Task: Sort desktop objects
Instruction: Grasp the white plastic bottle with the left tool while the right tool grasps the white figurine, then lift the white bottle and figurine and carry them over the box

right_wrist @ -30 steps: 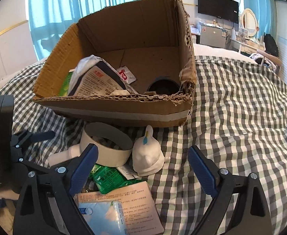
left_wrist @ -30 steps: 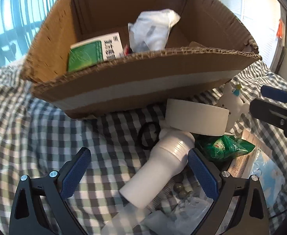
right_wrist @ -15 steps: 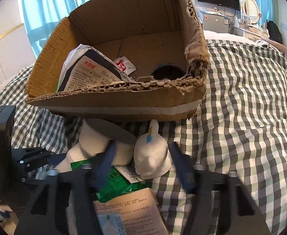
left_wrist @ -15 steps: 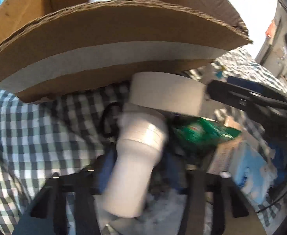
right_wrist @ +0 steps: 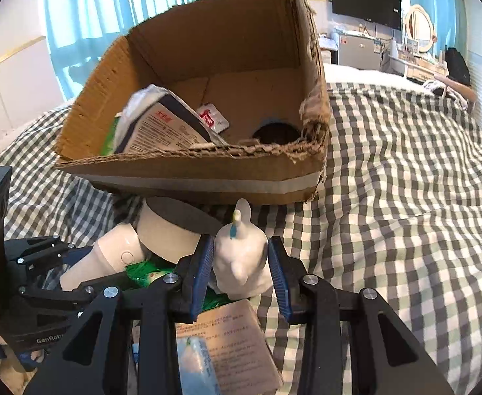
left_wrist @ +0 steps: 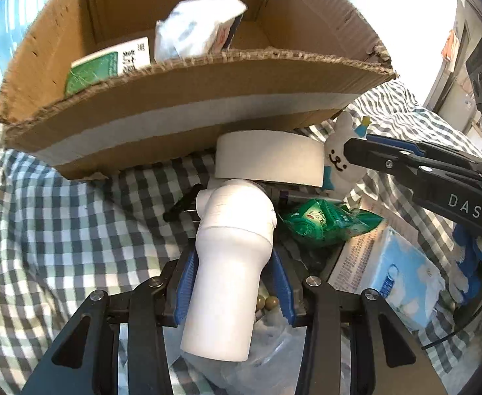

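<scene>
My left gripper (left_wrist: 232, 273) is shut on a white plastic device with a tube-like body (left_wrist: 231, 263), which lies tilted on the checked cloth. It also shows in the right wrist view (right_wrist: 109, 260). My right gripper (right_wrist: 241, 263) is shut on a small white rabbit figure (right_wrist: 241, 260), seen from the left wrist view (left_wrist: 339, 164) beside my right gripper's finger (left_wrist: 405, 164). A white tape roll (left_wrist: 270, 159) rests against the cardboard box (left_wrist: 175, 112).
The box (right_wrist: 208, 177) holds a green-and-white carton (left_wrist: 109, 69), a white pouch (left_wrist: 194, 29) and a red sachet (right_wrist: 212, 119). A green packet (left_wrist: 323, 223), a blue tissue pack (left_wrist: 402, 283) and a printed leaflet (right_wrist: 231, 339) lie on the checked cloth (right_wrist: 405, 214).
Both grippers moved forward and closed from open: the left onto the white device, the right onto the rabbit figure.
</scene>
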`<state>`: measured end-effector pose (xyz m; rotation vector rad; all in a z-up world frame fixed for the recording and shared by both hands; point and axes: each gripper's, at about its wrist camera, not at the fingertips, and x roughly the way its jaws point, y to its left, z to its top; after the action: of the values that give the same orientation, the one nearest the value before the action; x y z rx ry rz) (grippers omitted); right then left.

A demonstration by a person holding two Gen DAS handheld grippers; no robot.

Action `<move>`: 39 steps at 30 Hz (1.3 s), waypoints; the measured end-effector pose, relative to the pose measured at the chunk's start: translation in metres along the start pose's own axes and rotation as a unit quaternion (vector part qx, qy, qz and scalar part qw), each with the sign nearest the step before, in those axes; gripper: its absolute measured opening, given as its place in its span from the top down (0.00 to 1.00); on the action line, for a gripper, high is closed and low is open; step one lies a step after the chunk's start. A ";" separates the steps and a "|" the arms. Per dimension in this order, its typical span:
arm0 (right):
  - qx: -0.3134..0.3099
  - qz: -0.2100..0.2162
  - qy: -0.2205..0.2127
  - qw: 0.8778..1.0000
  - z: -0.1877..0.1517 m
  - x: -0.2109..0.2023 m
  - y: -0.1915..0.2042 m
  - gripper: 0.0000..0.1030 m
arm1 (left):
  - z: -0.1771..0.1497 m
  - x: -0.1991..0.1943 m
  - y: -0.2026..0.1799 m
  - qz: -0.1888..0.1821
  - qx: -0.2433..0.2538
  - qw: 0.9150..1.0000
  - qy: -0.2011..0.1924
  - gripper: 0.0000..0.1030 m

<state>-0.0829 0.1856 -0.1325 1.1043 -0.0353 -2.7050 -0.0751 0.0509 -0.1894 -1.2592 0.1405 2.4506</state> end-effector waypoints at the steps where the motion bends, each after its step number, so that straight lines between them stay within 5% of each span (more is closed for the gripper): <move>1: -0.002 0.000 -0.002 1.000 0.000 -0.003 0.001 0.67 | -0.001 -0.004 -0.001 0.003 0.001 1.000 -0.003 0.58; 23: -0.042 0.009 -0.084 0.995 0.017 -0.067 0.031 0.67 | 0.001 -0.076 0.012 0.019 -0.007 0.996 -0.082 0.58; 39: -0.069 0.019 -0.151 0.986 0.024 -0.129 0.061 0.69 | 0.011 -0.149 0.006 0.044 -0.027 0.983 -0.177 0.58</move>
<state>0.0016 0.1518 -0.0205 0.6441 0.0792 -2.7663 -0.0080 0.0056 -0.0642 -0.8325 0.0322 2.7255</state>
